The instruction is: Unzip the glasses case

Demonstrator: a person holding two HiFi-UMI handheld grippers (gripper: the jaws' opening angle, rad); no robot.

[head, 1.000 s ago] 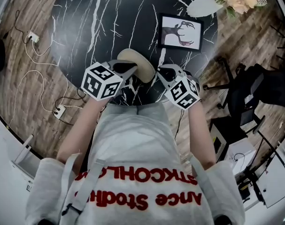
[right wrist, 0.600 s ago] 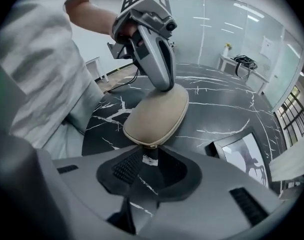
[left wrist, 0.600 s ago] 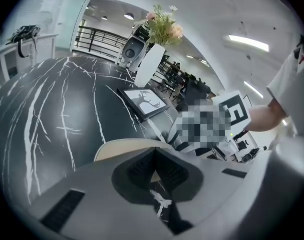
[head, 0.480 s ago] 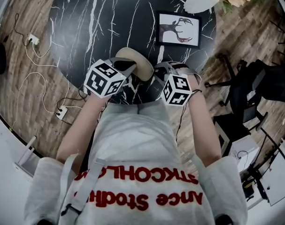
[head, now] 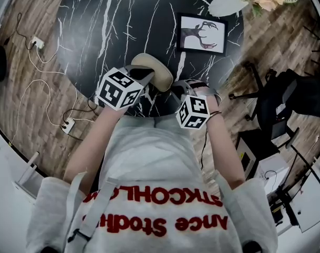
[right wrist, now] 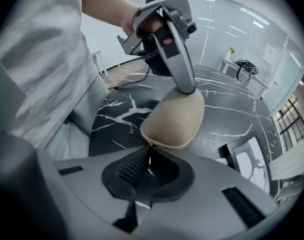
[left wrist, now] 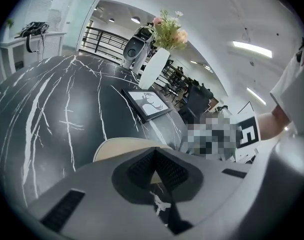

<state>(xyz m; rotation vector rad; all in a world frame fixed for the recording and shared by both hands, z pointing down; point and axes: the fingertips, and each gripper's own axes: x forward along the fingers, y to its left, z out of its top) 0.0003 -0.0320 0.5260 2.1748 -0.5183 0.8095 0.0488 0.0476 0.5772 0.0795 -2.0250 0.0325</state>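
The case [right wrist: 174, 119] lies on the table [right wrist: 232, 116] near the frame [right wrist: 249, 159]. The right gripper [right wrist: 149, 149] has just closed, seemingly on the pull [right wrist: 149, 143]; the left gripper [right wrist: 188, 90] pinches its opposite end. Draw steadily along the seam, holding firm.

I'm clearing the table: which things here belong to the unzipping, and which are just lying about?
In the job: glasses case, its zipper pull, left claw holding the case, right claw just closing on the pull.
Lying about: picture frame, vase of flowers.
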